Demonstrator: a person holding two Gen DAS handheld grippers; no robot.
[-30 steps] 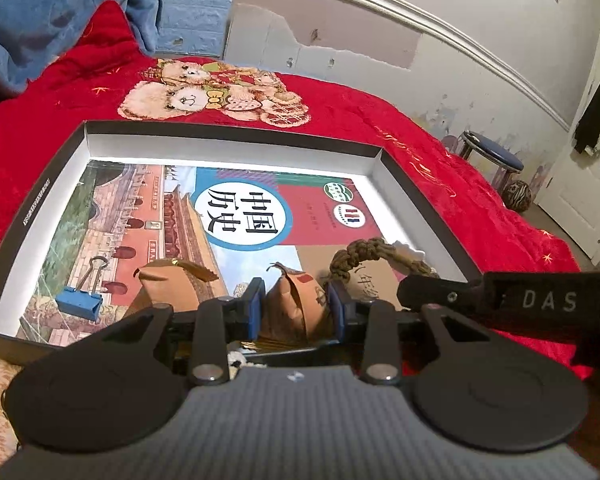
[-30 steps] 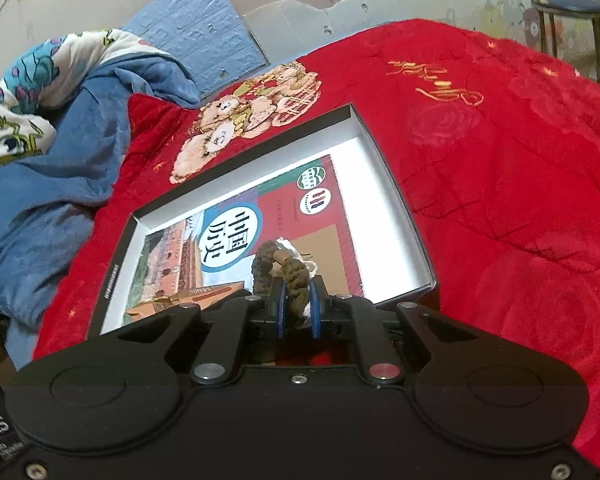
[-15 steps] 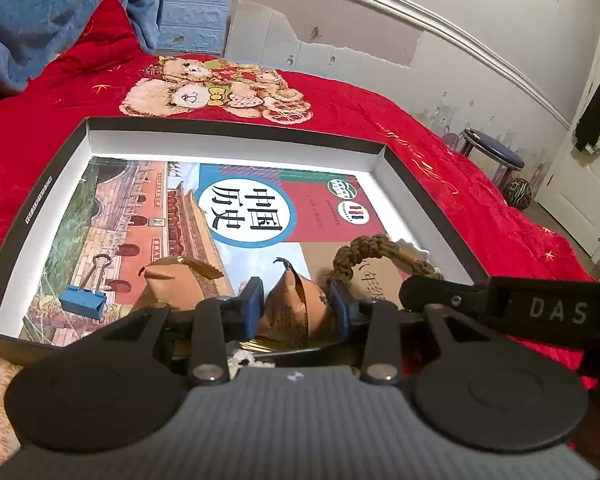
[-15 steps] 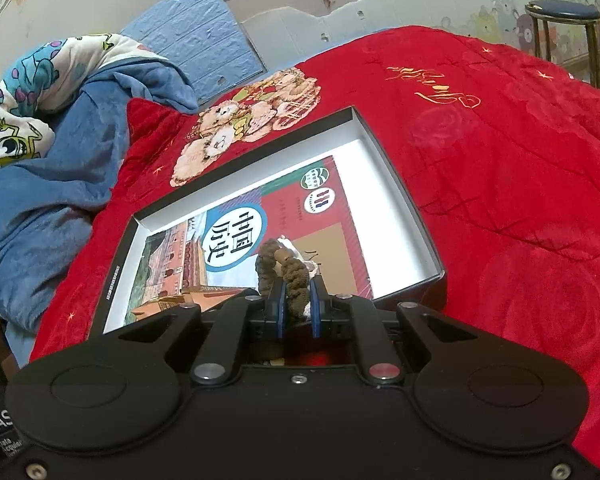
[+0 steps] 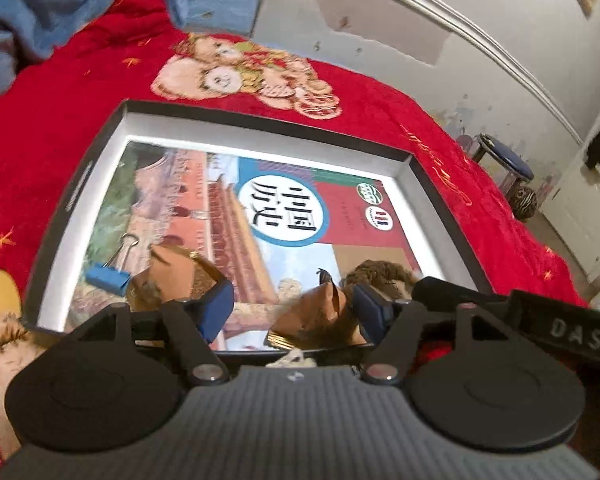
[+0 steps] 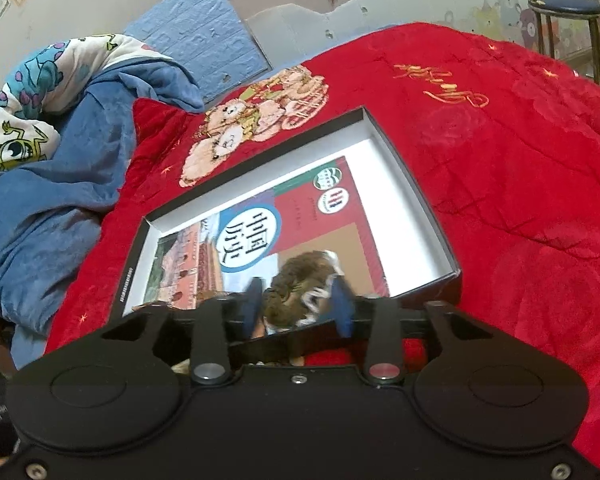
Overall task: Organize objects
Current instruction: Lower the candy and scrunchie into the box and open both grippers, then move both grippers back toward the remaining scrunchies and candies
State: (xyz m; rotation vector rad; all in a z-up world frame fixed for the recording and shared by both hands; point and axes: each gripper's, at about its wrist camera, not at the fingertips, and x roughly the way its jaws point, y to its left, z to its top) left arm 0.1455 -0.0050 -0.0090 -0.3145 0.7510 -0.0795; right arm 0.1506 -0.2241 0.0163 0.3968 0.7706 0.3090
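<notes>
A black box lid with white inside (image 5: 100, 148) (image 6: 412, 184) lies on the red bed and holds a history textbook (image 5: 228, 208) (image 6: 300, 224). My left gripper (image 5: 292, 304) is open over the box's near edge; a brown paper-wrapped piece (image 5: 320, 312) lies loose between its fingers. A second brown piece (image 5: 172, 276) and a blue binder clip (image 5: 108, 278) lie to the left on the book. My right gripper (image 6: 298, 306) is open, with the braided brown cord bracelet (image 6: 296, 284) (image 5: 380, 272) lying between its fingers on the book.
A red blanket (image 6: 500, 160) with a teddy-bear print (image 5: 244, 76) covers the bed. A blue blanket (image 6: 60, 160) is heaped at the far left. A blue-topped stool (image 6: 564, 4) stands past the bed on the right.
Both grippers have opened. The left has let go of the brown wrapped piece and the right has let go of the braided bracelet; both now lie in the box.
</notes>
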